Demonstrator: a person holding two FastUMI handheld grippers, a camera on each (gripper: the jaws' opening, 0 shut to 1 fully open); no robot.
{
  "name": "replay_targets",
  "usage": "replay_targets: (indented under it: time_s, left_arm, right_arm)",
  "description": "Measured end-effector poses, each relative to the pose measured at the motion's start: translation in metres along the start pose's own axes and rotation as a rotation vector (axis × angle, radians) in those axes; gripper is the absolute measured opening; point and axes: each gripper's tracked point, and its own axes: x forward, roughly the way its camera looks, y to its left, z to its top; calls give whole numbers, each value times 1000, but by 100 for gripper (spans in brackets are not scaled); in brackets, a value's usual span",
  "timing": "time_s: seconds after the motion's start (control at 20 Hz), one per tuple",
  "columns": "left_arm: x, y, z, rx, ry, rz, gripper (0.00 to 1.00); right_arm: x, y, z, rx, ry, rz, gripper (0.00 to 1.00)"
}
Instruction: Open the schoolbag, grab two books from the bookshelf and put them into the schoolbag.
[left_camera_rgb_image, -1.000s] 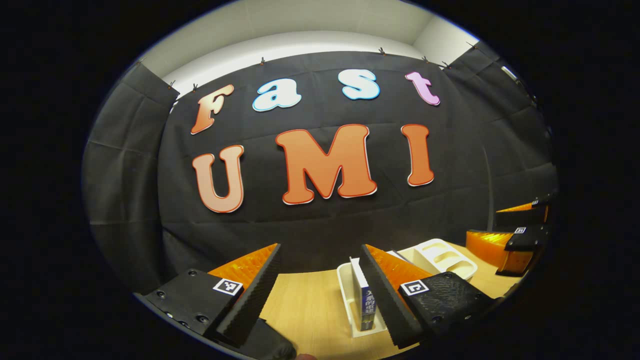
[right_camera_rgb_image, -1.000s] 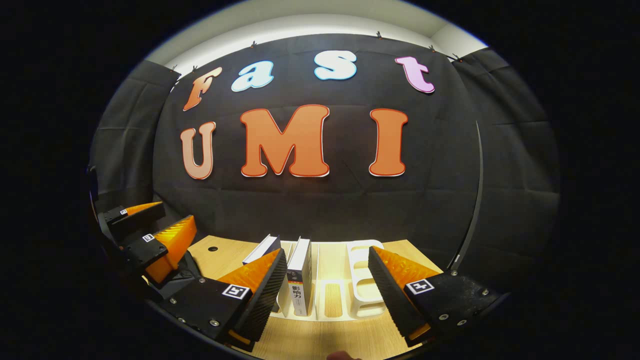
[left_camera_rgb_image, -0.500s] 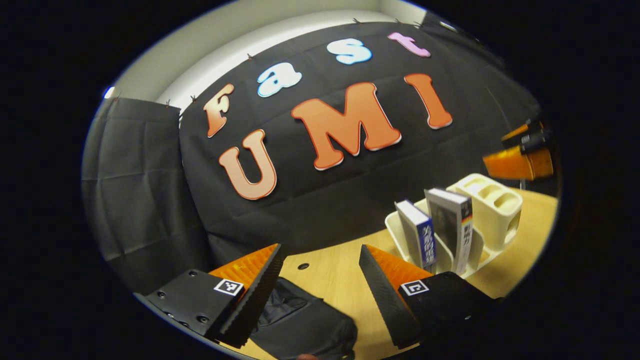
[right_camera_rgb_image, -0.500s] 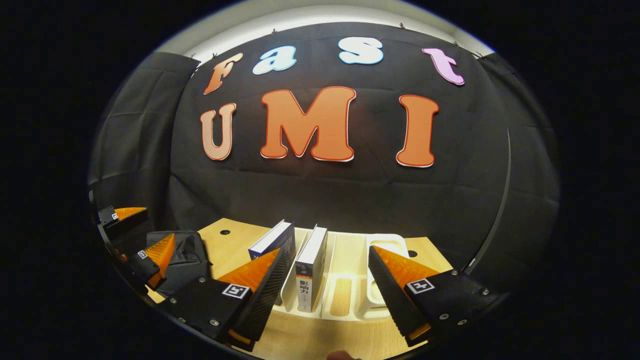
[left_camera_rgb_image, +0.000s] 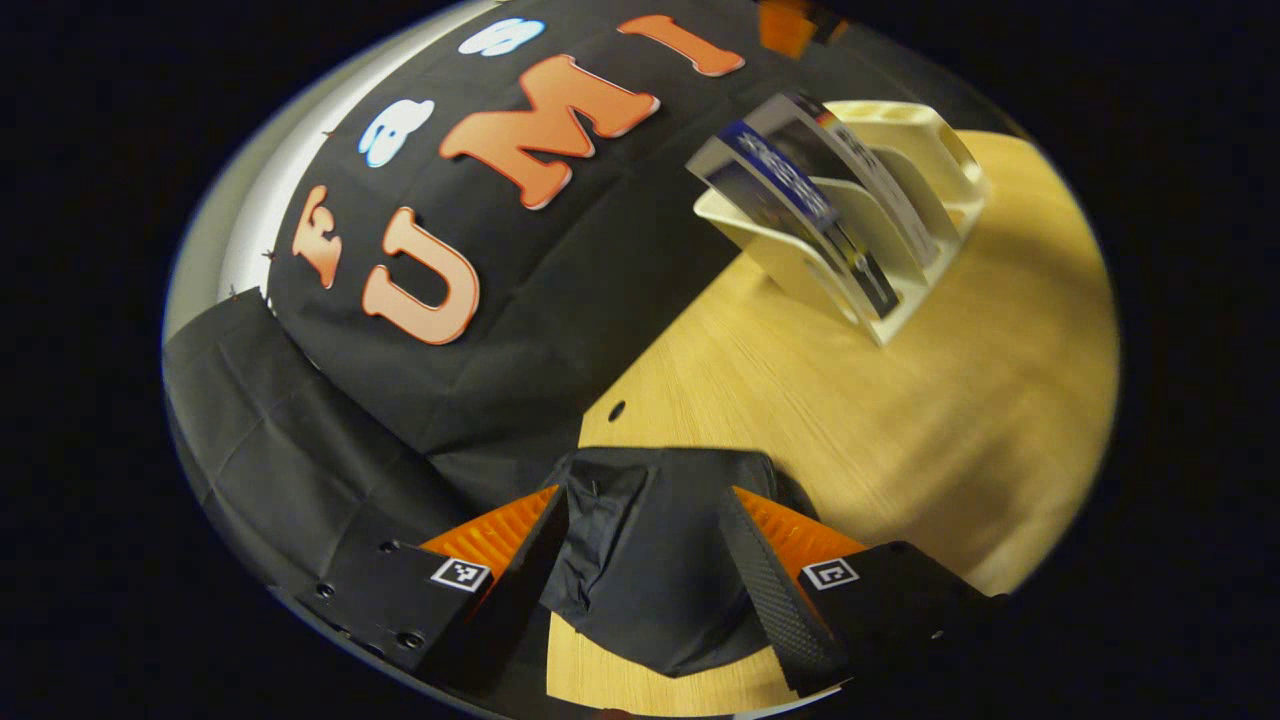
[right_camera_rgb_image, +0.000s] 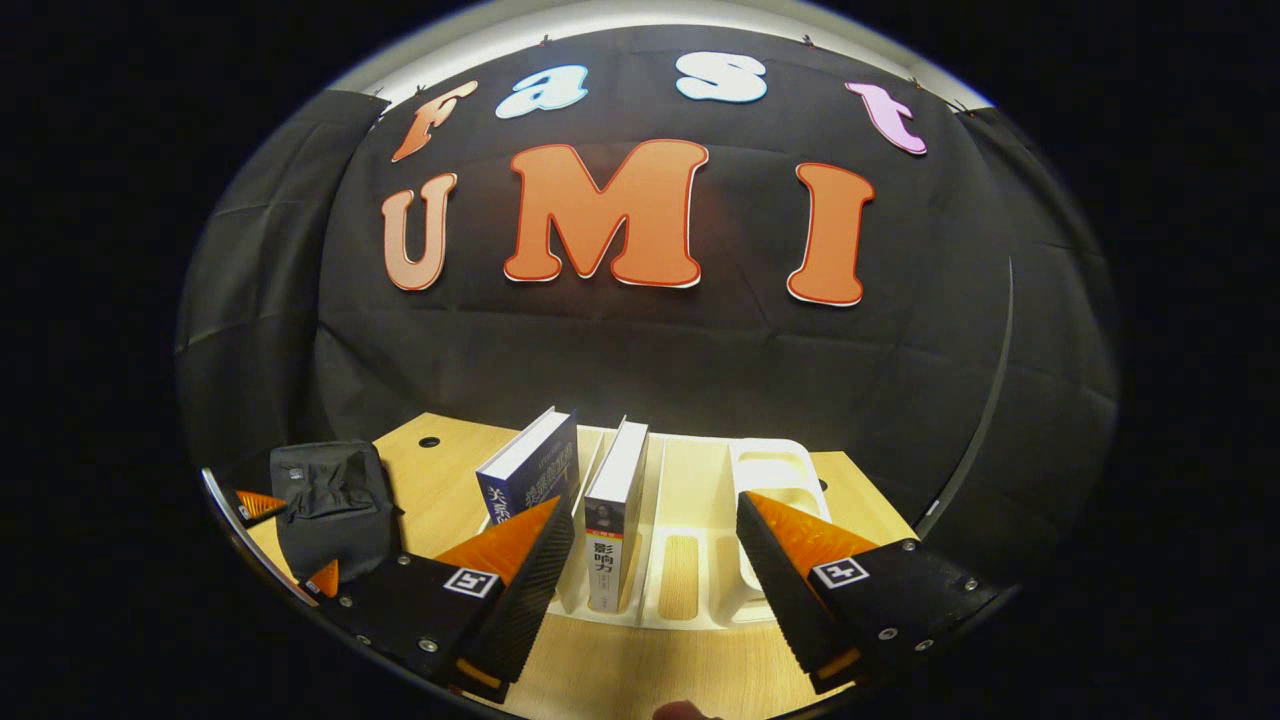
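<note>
So the left gripper has its fingers spread wide, with the black schoolbag sitting on the wooden table between them; can't really tell if they touch the fabric. The white bookshelf is off at 1 o'clock in the left gripper view, with two books leaning in it. The right gripper is spread too, gripping nothing, pointed at the shelf, with the bag at about 9 o'clock.
</note>
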Motion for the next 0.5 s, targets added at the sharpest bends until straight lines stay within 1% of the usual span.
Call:
replay_targets:
  time_s: [0.2,0.35,0.45,0.5]
  left_arm:
    - [-6,-7,-15,57,58,-37,97]
    - [-8,-15,-23,102,63,-67,97]
    - [-8,-19,-29,116,90,-66,96]
    - [-5,-15,-32,125,100,-46,96]
  right_arm:
    - [2,-1,0,-19,2,-1,98]
    - [3,0,-3,-27,9,8,98]
    - [3,-1,-4,-38,12,10,98]
    - [2,-3,-4,-41,10,9,98]
